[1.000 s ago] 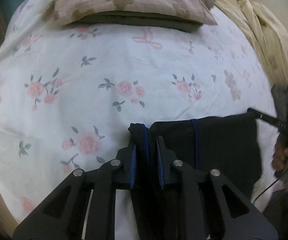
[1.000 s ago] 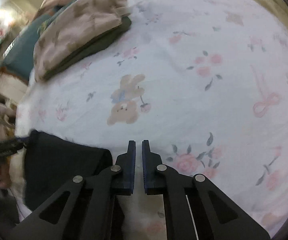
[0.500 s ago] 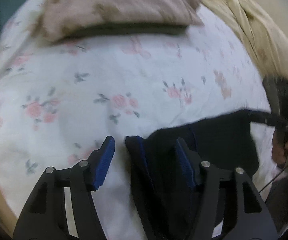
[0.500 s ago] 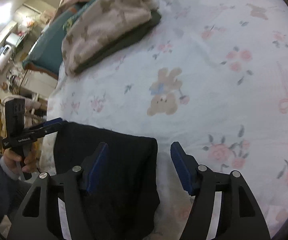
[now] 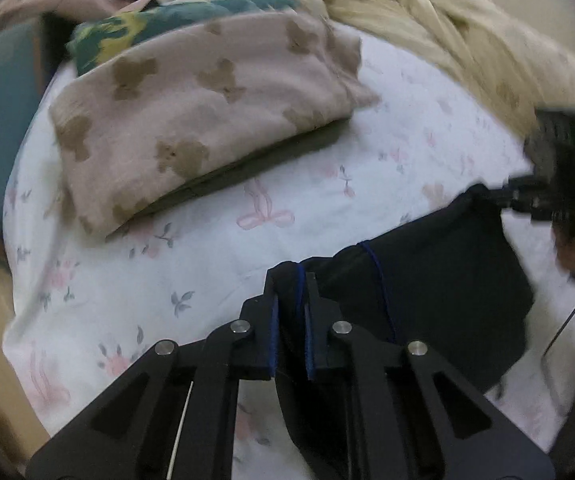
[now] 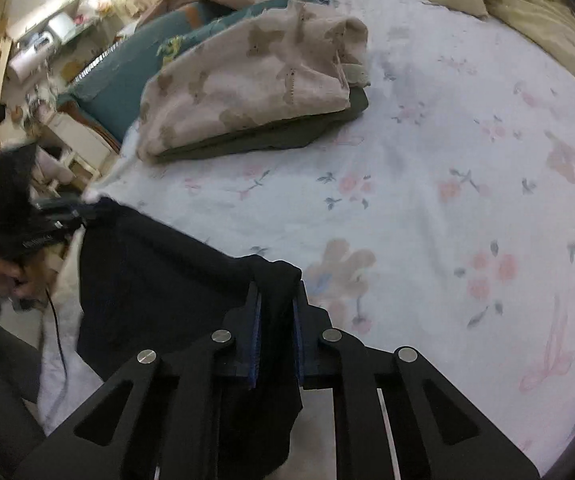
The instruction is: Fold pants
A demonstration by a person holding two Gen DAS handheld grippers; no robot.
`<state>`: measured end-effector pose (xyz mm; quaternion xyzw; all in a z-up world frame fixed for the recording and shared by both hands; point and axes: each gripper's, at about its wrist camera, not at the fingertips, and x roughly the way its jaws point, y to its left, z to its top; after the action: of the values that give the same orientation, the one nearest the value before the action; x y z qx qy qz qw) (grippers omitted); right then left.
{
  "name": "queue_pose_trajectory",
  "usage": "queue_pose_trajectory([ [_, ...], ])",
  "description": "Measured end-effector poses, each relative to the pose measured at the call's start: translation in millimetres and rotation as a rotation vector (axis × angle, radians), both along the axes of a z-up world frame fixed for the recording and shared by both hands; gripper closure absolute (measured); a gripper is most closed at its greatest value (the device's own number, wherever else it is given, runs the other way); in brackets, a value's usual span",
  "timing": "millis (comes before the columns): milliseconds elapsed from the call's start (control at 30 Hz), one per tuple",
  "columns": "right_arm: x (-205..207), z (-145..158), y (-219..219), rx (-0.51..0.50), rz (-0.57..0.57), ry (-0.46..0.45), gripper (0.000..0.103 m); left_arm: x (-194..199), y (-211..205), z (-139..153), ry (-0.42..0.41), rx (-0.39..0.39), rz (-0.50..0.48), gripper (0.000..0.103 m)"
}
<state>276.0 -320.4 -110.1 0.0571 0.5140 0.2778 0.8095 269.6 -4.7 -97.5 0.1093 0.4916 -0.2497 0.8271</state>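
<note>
The room is dim, with a flat, soft, yellowish cast. The one bright patch is a ceiling glow at the upper left of the right wrist view. Both views bulge like fishbowls, black at the corners. The left wrist view smears toward its upper and right edges. The dark pants (image 5: 439, 280) swallow all detail.

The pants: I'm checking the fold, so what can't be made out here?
- Left wrist view: the pants' near end is hidden under the left tool.
- Right wrist view: the hem drops behind the right tool, off the bottom edge.
- Both views: the black fabric hides fold layers.
</note>
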Motion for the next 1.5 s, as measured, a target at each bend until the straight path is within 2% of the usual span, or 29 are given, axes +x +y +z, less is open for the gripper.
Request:
queue_pose_trajectory([
  [67, -7, 2, 1, -0.025, 0.038, -0.055, 0.091, -7, -4, -4, -0.049, 0.050, -0.045, 0.096],
  [200, -37, 25, 3, -0.069, 0.112, -0.216, 0.091, -31, 2, 17, -0.170, 0.047, -0.137, 0.095],
  [267, -55, 35, 5, -0.083, 0.141, -0.275, 0.091, -50, 0, 28, -0.233, 0.076, -0.198, 0.095],
  [367, -79, 46, 6, -0.100, 0.153, -0.333, 0.091, -81, 0, 35, -0.334, 0.145, -0.291, 0.095],
  [533, -124, 61, 19, -0.192, 0.218, -0.452, 0.091, -127, -8, 35, -0.508, 0.285, -0.442, 0.095],
  [600, -143, 63, 24, -0.220, 0.257, -0.471, 0.091, -149, -8, 31, -0.548, 0.330, -0.517, 0.095],
  [700, -167, 52, 30, -0.280, 0.317, -0.444, 0.091, -173, -4, 23, -0.546, 0.350, -0.591, 0.095],
  [800, -191, 32, 40, -0.349, 0.390, -0.395, 0.091, -194, 0, 11, -0.505, 0.365, -0.643, 0.095],
  [900, -192, 10, 43, -0.385, 0.408, -0.282, 0.091, -213, 0, -14, -0.456, 0.437, -0.706, 0.090],
  [933, -192, 4, 41, -0.405, 0.407, -0.252, 0.092, -215, 0, -19, -0.446, 0.462, -0.716, 0.084],
  [1000, -191, 1, 35, -0.426, 0.395, -0.180, 0.092, -218, 2, -27, -0.373, 0.509, -0.725, 0.081],
  [1033, -190, 4, 29, -0.420, 0.379, -0.157, 0.092, -219, 7, -25, -0.326, 0.500, -0.723, 0.081],
  [1067, -189, 9, 23, -0.418, 0.359, -0.143, 0.092, -218, 13, -19, -0.303, 0.480, -0.710, 0.081],
  [1100, -188, 16, 18, -0.411, 0.342, -0.131, 0.086, -215, 18, -10, -0.291, 0.462, -0.686, 0.081],
  [1133, -187, 31, 9, -0.383, 0.313, -0.135, 0.086, -209, 24, 3, -0.276, 0.431, -0.644, 0.081],
  [1200, -184, 55, -2, -0.313, 0.258, -0.166, 0.086, -189, 35, 37, -0.221, 0.270, -0.496, 0.081],
  [1233, -178, 71, -6, -0.274, 0.190, -0.197, 0.086, -178, 36, 51, -0.208, 0.200, -0.418, 0.081],
  [1300, -160, 79, -6, -0.232, 0.095, -0.174, 0.086, -147, 33, 75, -0.157, 0.018, -0.199, 0.081],
  [1333, -144, 77, 0, -0.193, 0.034, -0.134, 0.086, -135, 29, 77, -0.124, -0.036, -0.130, 0.081],
  [1400, -127, 66, 10, -0.101, -0.001, -0.054, 0.086, -112, 12, 64, 0.000, -0.136, 0.007, 0.081],
  [1500, -109, 33, 28, -0.026, -0.025, 0.066, 0.086, -101, -9, 26, 0.146, -0.136, 0.097, 0.082],
])
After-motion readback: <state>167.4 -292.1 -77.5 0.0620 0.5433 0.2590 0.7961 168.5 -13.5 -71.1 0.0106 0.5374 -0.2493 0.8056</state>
